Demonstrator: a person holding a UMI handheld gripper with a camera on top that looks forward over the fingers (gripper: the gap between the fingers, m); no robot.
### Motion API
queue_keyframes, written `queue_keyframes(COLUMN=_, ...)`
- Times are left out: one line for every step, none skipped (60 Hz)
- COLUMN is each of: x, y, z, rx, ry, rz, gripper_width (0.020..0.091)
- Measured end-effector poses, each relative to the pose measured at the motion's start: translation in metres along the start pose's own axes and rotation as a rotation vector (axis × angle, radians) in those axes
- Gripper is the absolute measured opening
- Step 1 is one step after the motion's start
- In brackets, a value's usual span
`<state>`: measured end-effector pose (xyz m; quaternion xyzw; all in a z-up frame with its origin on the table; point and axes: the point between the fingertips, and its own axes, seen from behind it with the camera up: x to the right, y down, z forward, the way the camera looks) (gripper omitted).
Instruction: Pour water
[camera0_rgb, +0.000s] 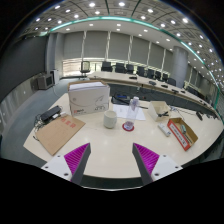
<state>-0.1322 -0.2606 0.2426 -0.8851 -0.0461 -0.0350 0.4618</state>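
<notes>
A small clear bottle or cup (133, 103) stands upright near the middle of the white table (100, 140), well beyond my fingers. In front of it lies a small round purple-rimmed lid or dish (128, 126), and to its left stands a white cup (110, 119). My gripper (111, 157) hovers over the table's near edge, open, with its magenta pads (76, 155) spread wide and only bare tabletop between them. Nothing is held.
A white box (88, 97) stands at the back left of the table. A brown cardboard sheet (60, 132) lies at the left, with a dark object (48, 116) behind it. Colourful boxes (180, 132) lie at the right. Desks with monitors (125, 69) fill the room behind.
</notes>
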Motion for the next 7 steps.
queue_keyframes(x=0.0004, y=-0.0001, z=-0.0010, rx=0.002, ry=0.003, rz=-0.004, gripper_width=0.0857)
queue_keyframes(x=0.0009, y=-0.0007, z=-0.0020, rx=0.004, ry=0.006, rz=-0.008, gripper_width=0.0858)
queue_keyframes(x=0.0016, y=-0.0013, z=-0.0026, rx=0.006, ry=0.009, rz=-0.011, gripper_width=0.0858)
queue_keyframes(x=0.0015, y=-0.0012, z=-0.0023, rx=0.008, ry=0.014, rz=-0.011, gripper_width=0.0858)
queue_keyframes(x=0.0027, y=-0.0020, z=-0.0028, rx=0.010, ry=0.019, rz=-0.011, gripper_width=0.0857)
queue_keyframes(x=0.0042, y=-0.0029, z=-0.0035, rx=0.013, ry=0.023, rz=-0.009, gripper_width=0.0857)
queue_keyframes(x=0.0052, y=-0.0039, z=-0.0041, rx=0.017, ry=0.028, rz=-0.008, gripper_width=0.0858)
